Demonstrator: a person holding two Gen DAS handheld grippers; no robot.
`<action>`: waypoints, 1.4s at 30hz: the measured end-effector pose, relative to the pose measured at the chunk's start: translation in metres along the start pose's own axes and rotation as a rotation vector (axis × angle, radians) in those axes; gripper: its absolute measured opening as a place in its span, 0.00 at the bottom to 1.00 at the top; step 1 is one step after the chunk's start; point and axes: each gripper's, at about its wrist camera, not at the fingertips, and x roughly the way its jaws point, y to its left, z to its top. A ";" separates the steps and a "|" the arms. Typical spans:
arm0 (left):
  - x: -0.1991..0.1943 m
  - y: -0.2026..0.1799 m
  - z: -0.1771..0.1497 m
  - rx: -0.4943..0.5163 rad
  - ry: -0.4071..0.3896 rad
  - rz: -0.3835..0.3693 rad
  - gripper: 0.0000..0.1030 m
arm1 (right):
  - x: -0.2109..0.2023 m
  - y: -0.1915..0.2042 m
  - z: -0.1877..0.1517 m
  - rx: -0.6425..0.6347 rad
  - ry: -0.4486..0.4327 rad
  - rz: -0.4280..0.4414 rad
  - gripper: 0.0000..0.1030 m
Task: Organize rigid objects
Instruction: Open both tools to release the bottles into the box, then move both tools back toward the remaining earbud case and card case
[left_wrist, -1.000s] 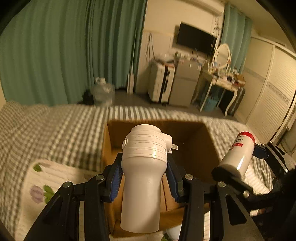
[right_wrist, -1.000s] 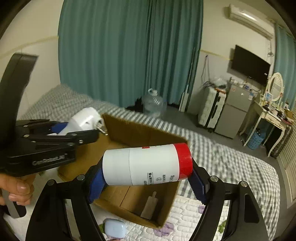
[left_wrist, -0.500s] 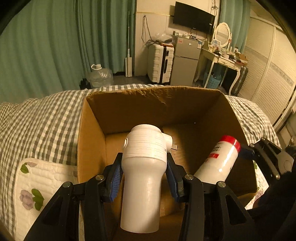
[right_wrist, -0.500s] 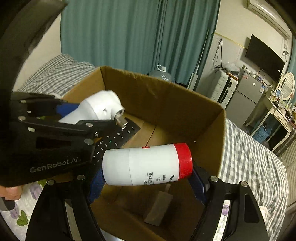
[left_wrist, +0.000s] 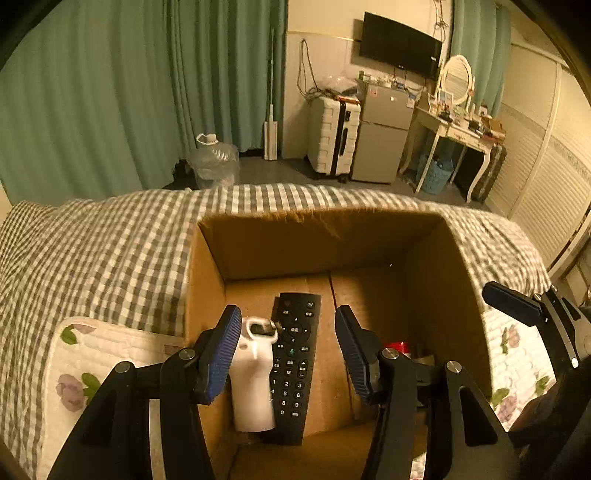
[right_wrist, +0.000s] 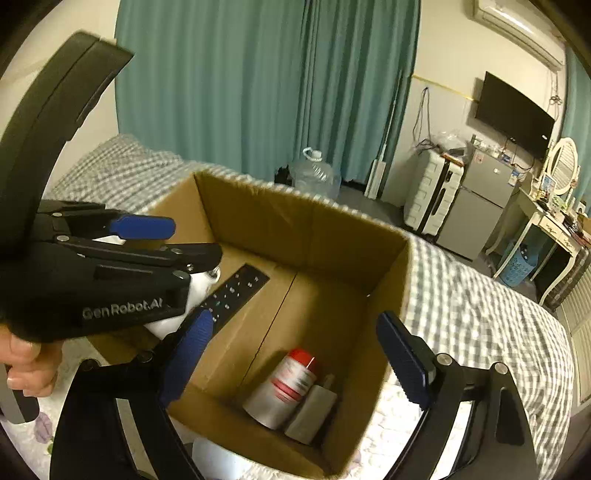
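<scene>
Both grippers had let go since the earlier frames | left gripper (left_wrist: 288, 347) spread, white handheld device (left_wrist: 255, 373) below it beside remote (left_wrist: 293, 365), long axis near-far, box (right_wrist: 388, 295) left | right gripper (right_wrist: 295, 362) spread over red-capped bottle (right_wrist: 284, 387), box near-right corner.

From my left wrist view, my own right finger (left_wrist: 356, 354) hides most of the red-capped bottle (left_wrist: 396, 347) — only its cap shows. In the right wrist view, my left gripper (right_wrist: 168, 243) covers the white device (right_wrist: 199, 288) — its shape unclear.
</scene>
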 end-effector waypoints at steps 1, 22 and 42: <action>-0.007 0.000 0.003 -0.004 -0.012 -0.004 0.54 | -0.006 -0.001 0.002 0.006 -0.008 -0.003 0.88; -0.206 -0.009 0.011 0.044 -0.376 0.070 0.58 | -0.182 -0.006 0.039 0.044 -0.300 -0.171 1.00; -0.273 -0.002 -0.046 -0.008 -0.517 0.085 0.64 | -0.281 0.002 0.004 0.072 -0.388 -0.185 1.00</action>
